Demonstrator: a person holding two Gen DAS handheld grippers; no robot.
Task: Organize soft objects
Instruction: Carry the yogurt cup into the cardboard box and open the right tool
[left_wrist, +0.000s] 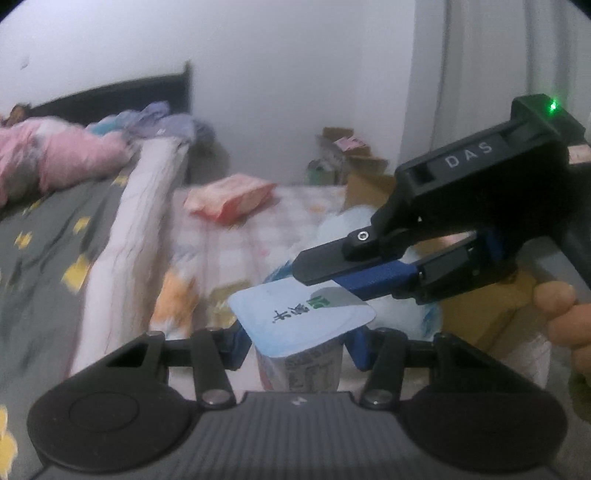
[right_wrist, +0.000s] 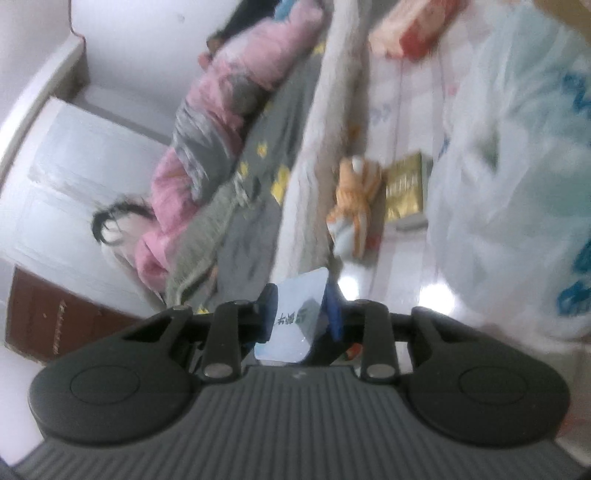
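Observation:
A yogurt cup (left_wrist: 306, 369) with a pale blue foil lid (left_wrist: 295, 317) stands upright between the blue pads of my left gripper (left_wrist: 297, 347), which is shut on its sides. My right gripper (left_wrist: 306, 273) comes in from the right, held by a person's hand (left_wrist: 565, 314), and its fingers pinch the far edge of the lid. In the right wrist view the lid (right_wrist: 295, 325) sits edge-on between the jaws of my right gripper (right_wrist: 300, 314). An orange plush toy (right_wrist: 354, 199) lies on the checked cloth beyond.
A pink tissue pack (left_wrist: 229, 199) and a gold packet (right_wrist: 404, 188) lie on the checked cloth. A large white and blue plastic bag (right_wrist: 517, 166) bulges at the right. A bed with a grey sheet (left_wrist: 55, 240) and a pink quilt (left_wrist: 55, 155) is at the left; cardboard boxes (left_wrist: 369, 184) are behind.

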